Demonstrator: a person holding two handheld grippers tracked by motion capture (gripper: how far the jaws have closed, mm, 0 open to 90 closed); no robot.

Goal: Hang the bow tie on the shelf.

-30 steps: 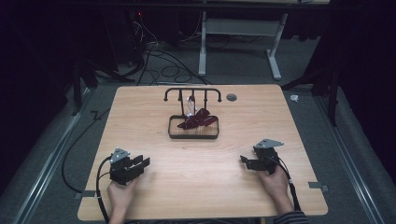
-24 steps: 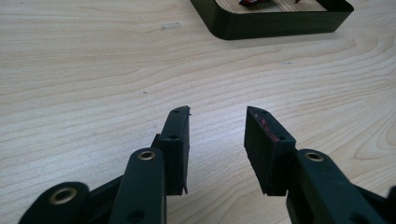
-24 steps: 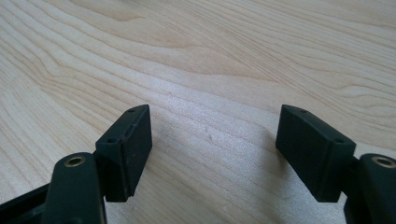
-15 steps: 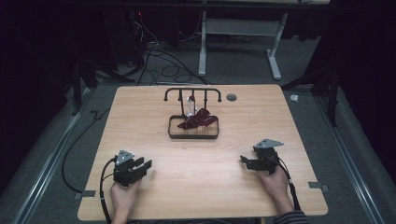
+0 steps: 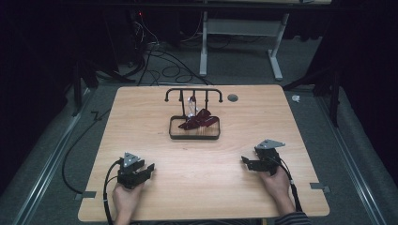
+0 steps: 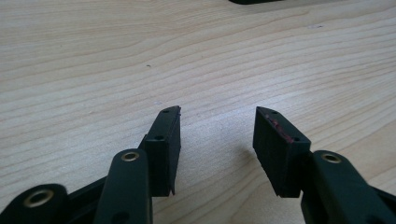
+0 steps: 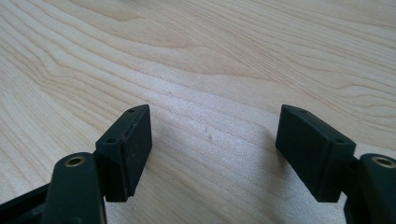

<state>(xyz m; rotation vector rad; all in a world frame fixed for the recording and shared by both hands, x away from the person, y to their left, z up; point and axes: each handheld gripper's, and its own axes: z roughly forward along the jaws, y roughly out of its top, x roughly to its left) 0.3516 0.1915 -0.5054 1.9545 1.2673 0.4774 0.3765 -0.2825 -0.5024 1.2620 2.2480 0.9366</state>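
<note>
Moved: left gripper has drawn back toward the table's near edge over the last second and sits lower in the high view; right gripper has kept its spot.
Left gripper state: jaws spread, bare wood between them, holding nothing; a reddish smear marks the edge of one pad in the left gripper view.
Right gripper state: jaws parted wider, empty, hovering close over the wood.
Table: pale wood with long flowing grain, matte, rounded corners; a small dark round fitting is set near the far edge.
Tray: shallow rectangle with a thin black rim and a wooden floor, at the table's middle, well apart from both grippers.
Rack: black metal bar with hooked ends, standing just behind the tray.
Cloth: dark red, crumpled, lying in the tray and spilling over its far side.
Hands: left hand and right hand each grip a tool from the near edge.
</note>
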